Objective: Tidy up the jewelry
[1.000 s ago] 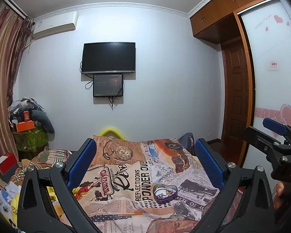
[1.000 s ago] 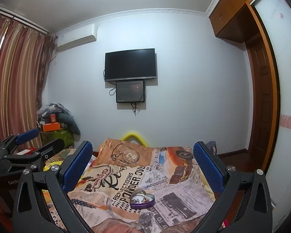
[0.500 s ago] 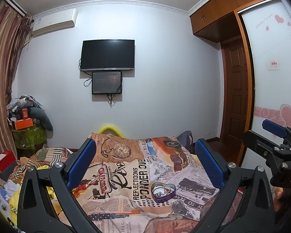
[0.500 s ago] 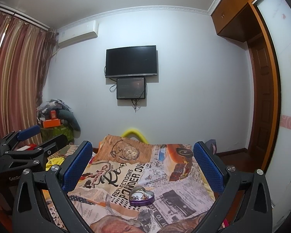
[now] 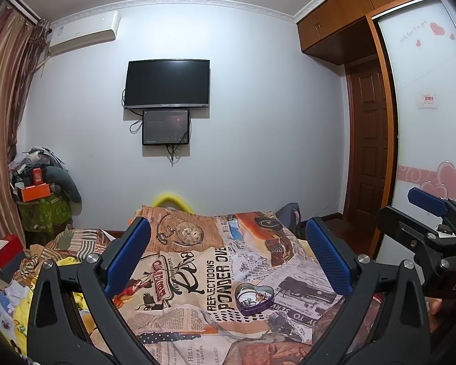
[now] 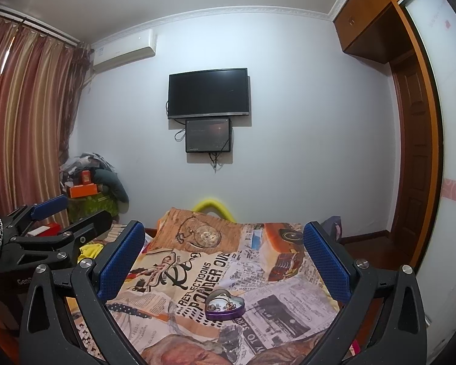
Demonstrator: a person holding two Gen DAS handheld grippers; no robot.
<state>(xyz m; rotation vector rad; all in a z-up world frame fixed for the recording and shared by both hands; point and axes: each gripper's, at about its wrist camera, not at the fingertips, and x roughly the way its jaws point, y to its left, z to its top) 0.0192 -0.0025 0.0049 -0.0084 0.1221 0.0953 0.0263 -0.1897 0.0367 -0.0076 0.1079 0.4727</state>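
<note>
Tilted slightly downward since a second earlier, bringing bedspread and tin higher and nearer in both wrist views. Left gripper (image 5: 228,255) held wide apart above the bed, gripping nothing; right gripper (image 6: 223,255) likewise spread and empty, hovering alongside. Heart-shaped purple tin (image 5: 253,299) seen lidless on the newspaper-print bedspread (image 5: 197,276), between the spread fingers in both views, well short of either pad. Inside, a small tangle of jewelry (image 6: 221,305), apparently rings and chain, too small to sort out piece by piece. Judged light and stiff in the case of the tin, likely to slide or tip on soft bedding if nudged; best pinched across its thin metal rim or steadied from one side. Judged tiny, slippery and snag-prone in the case of the trinkets, calling for a fingertip pinch on a single piece rather than a scoop. Wall-mounted television (image 5: 167,83) dark behind.
</note>
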